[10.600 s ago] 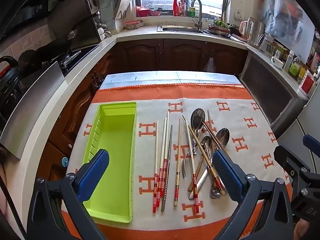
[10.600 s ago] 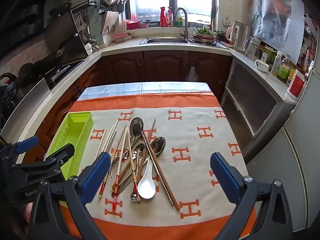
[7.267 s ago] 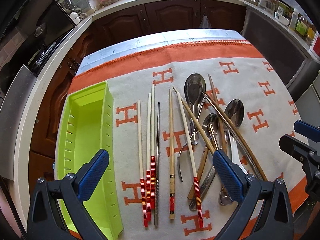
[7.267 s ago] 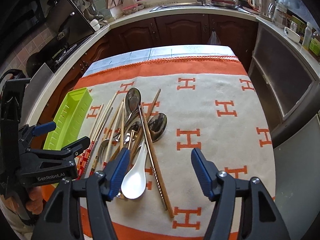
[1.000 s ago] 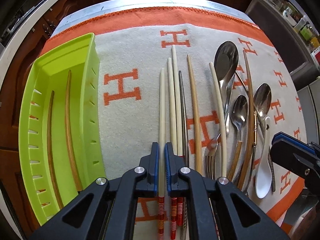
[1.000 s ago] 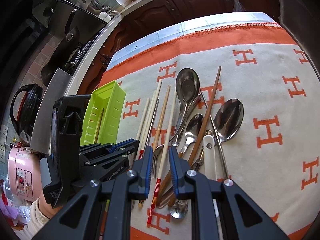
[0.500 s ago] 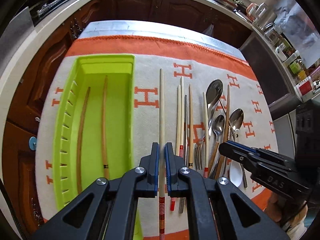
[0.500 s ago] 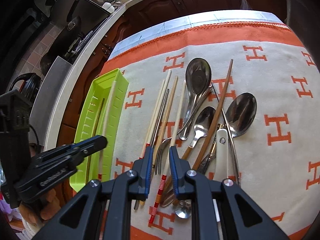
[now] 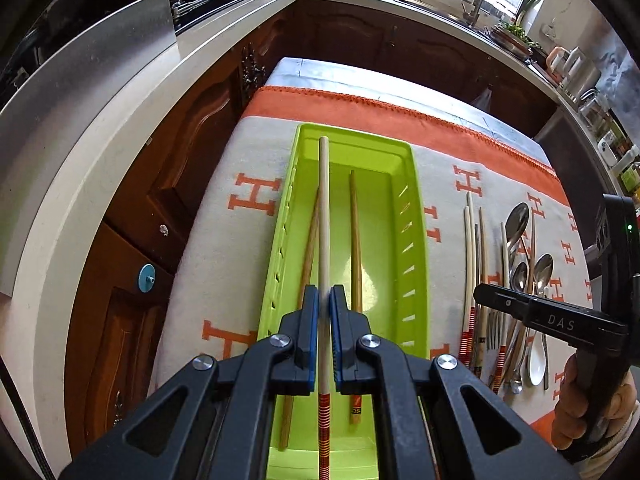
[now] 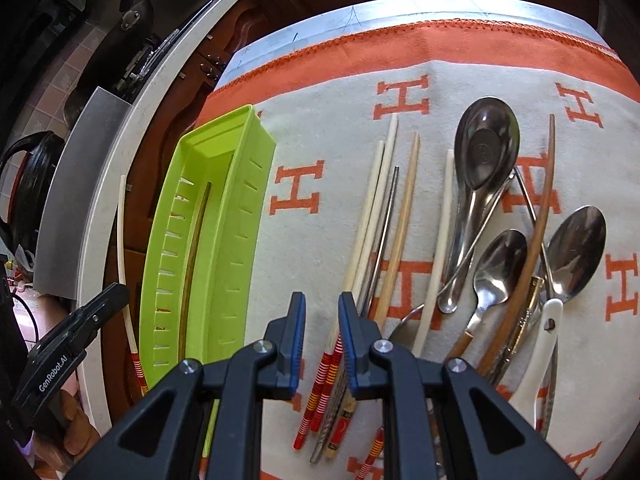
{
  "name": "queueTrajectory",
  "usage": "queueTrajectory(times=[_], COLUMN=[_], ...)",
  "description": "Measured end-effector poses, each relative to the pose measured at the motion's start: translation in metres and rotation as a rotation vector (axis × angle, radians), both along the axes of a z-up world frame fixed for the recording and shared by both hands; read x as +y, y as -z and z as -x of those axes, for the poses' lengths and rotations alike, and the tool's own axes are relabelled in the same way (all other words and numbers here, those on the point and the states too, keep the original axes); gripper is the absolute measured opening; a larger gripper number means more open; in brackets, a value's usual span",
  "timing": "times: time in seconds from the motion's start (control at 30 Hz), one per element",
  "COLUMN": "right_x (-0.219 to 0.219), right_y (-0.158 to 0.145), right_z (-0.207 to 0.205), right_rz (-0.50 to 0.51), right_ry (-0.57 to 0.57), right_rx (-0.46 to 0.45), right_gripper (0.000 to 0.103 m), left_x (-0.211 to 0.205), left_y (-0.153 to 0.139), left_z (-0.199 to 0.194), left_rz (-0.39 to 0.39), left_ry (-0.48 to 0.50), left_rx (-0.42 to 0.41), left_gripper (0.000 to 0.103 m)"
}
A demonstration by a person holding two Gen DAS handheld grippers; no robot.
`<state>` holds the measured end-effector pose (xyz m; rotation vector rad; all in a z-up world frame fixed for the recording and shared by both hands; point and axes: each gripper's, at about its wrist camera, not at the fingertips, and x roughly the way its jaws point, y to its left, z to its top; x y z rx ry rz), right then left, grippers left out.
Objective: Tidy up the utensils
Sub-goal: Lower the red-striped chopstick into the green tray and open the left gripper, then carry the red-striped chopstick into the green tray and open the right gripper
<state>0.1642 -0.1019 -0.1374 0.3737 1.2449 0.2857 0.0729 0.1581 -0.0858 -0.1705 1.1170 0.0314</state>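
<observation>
Chopstick (image 9: pixel 324 216) in left tongs (image 9: pixel 324 308) hides part of green tray (image 9: pixel 416 240).

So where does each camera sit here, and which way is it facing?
Left wrist: sits on the left tool, looking steeply down over the green tray; its fingers clamp a pale chopstick; the right tool and hand show at right.
Right wrist: sits on the right tool, looking down at the utensil pile on the cloth; the left tool shows at far left.
Shared: tray, held chopstick, loose utensils.
</observation>
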Motion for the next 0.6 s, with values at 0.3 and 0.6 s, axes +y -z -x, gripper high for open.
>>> queueTrajectory(times=[0.3, 0.6], right_x=[0.011, 0.023], right_y=[0.01, 0.015], right_z=[-0.01, -0.018], right_rz=[0.068, 0.161], right_ry=[0.021, 0.035], right_rx=[0.053, 0.05], right_gripper=[0.017, 0.017], left_x=[0.0, 0.014], left_y=[0.011, -0.003], left_z=[-0.006, -0.002], left_rz=[-0.008, -0.018], left_ry=[0.003, -0.045], left_rx=[-0.034, -0.114], left_gripper=[0.028, 0.058])
